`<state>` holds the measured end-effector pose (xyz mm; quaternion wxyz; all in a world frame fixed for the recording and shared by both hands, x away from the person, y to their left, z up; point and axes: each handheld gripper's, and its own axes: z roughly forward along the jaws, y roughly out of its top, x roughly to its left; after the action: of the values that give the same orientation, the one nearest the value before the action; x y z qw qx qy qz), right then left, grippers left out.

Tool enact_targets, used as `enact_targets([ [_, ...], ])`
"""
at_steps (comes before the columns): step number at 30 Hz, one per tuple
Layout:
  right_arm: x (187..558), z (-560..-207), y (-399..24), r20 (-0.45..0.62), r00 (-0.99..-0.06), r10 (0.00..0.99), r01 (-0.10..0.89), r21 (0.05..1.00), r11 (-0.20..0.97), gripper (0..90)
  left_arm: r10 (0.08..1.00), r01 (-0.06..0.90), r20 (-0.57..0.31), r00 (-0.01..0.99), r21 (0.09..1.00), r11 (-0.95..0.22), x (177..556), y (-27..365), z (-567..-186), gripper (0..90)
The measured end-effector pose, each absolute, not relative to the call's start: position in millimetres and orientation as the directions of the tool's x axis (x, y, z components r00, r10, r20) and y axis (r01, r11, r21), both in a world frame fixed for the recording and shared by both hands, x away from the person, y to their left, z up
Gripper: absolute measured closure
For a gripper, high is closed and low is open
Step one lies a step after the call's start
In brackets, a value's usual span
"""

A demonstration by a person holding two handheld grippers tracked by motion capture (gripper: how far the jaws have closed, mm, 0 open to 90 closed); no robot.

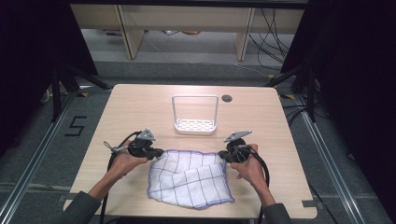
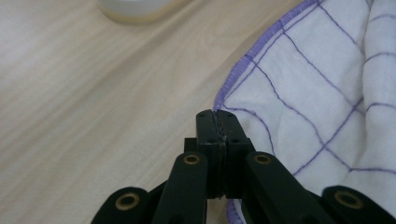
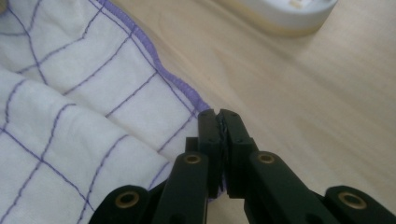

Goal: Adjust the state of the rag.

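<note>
We hold a white cloth (image 1: 190, 178) with purple grid lines that lies rumpled on the wooden table (image 1: 140, 105), on the near side of the white rack (image 1: 195, 115) and a little apart from it. Our left gripper (image 1: 158, 152) is clamped on the cloth's far left corner, below and to the left of the rack; in the left gripper view its jaws meet with the purple hem pinched between them. Our right gripper (image 1: 223, 156) is clenched on the cloth's far right corner, below and to the right of the rack, the hem caught between its jaws.
</note>
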<state>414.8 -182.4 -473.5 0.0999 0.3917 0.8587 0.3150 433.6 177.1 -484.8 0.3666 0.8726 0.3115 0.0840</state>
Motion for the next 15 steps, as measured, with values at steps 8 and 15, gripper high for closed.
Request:
enact_targets([
  [8, 421, -428, -185, 0.017, -0.684, 0.729, 0.530, 0.699, 0.481, 88.6, 0.619, 0.416, -0.036, 0.784, 0.771, -0.482, 436, 185, -436, 88.4],
  [15, 423, -391, -182, -0.035, -0.684, 0.729, 0.474, 0.738, 0.480, 88.6, 0.626, 0.355, -0.008, 0.780, 0.829, -0.432, 433, 188, -405, 88.5],
])
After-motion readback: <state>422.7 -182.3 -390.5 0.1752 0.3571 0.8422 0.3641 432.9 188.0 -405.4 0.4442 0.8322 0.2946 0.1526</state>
